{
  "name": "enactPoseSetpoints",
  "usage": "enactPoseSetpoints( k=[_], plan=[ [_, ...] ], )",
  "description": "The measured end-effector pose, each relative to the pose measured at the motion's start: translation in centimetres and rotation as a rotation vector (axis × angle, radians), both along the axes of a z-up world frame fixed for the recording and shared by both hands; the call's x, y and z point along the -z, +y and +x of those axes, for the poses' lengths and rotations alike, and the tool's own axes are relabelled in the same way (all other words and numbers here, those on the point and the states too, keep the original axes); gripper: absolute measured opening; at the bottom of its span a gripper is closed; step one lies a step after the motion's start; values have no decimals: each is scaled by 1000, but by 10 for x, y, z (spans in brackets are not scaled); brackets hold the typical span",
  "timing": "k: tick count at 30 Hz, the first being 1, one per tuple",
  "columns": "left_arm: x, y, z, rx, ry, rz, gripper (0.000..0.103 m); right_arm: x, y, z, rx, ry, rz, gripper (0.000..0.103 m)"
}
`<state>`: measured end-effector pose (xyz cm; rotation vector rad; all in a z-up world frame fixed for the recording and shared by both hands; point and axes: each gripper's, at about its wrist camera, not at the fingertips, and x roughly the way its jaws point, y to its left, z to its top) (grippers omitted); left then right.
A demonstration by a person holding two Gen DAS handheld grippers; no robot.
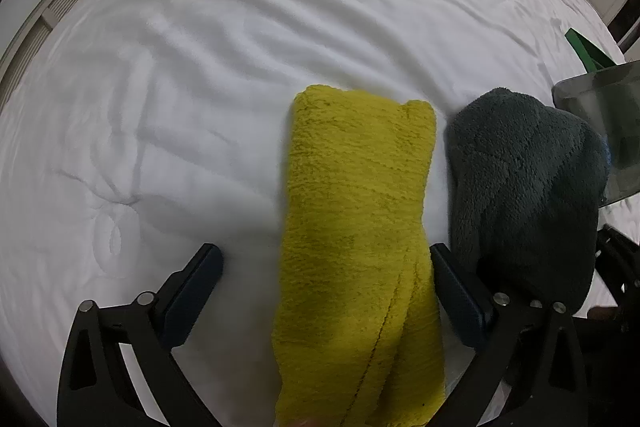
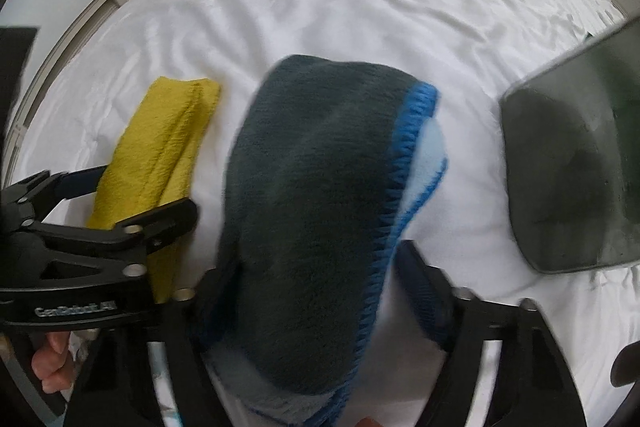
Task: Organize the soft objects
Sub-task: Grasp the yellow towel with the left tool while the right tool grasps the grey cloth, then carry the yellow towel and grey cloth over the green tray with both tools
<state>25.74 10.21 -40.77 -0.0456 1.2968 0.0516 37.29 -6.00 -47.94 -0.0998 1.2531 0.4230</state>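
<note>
A folded yellow towel [image 1: 356, 227] lies on the white bed [image 1: 240, 47] between the fingers of my left gripper [image 1: 324, 267], which is open; the right finger touches the towel's edge and the left finger stands well clear. A dark grey towel with blue stitching [image 2: 316, 195] lies to its right, between the fingers of my right gripper [image 2: 320, 267], which stand wide at its sides. The grey towel also shows in the left wrist view [image 1: 524, 187], and the yellow towel [image 2: 160, 147] and left gripper [image 2: 120, 195] show in the right wrist view.
A translucent dark bin [image 2: 576, 163] sits on the bed right of the grey towel. A green object [image 1: 586, 51] lies at the far right. A bed frame rail [image 1: 48, 15] runs along the left edge.
</note>
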Motion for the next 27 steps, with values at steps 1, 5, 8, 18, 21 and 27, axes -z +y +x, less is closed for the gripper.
enactPoseSetpoints(
  k=[1, 5, 8, 18, 21, 27],
  plan=[
    [1, -1, 0, 5, 2, 0, 94, -1, 2, -1, -22, 9, 18, 42],
    [2, -4, 1, 22, 4, -11, 80, -5, 7, -5, -56, 0, 11, 29],
    [5, -8, 3, 40, 13, -11, 62, -7, 4, -6, -60, -1, 23, 24],
    [-11, -14, -8, 79, -40, -55, 16, -41, -9, -15, -52, -56, 71, 20],
    [-24, -5, -15, 69, -74, -73, 16, -56, -12, -20, -50, -84, 75, 20],
    [-76, 25, -35, 4, -144, -116, 16, -105, -19, -44, -63, -142, 90, 20]
  ],
)
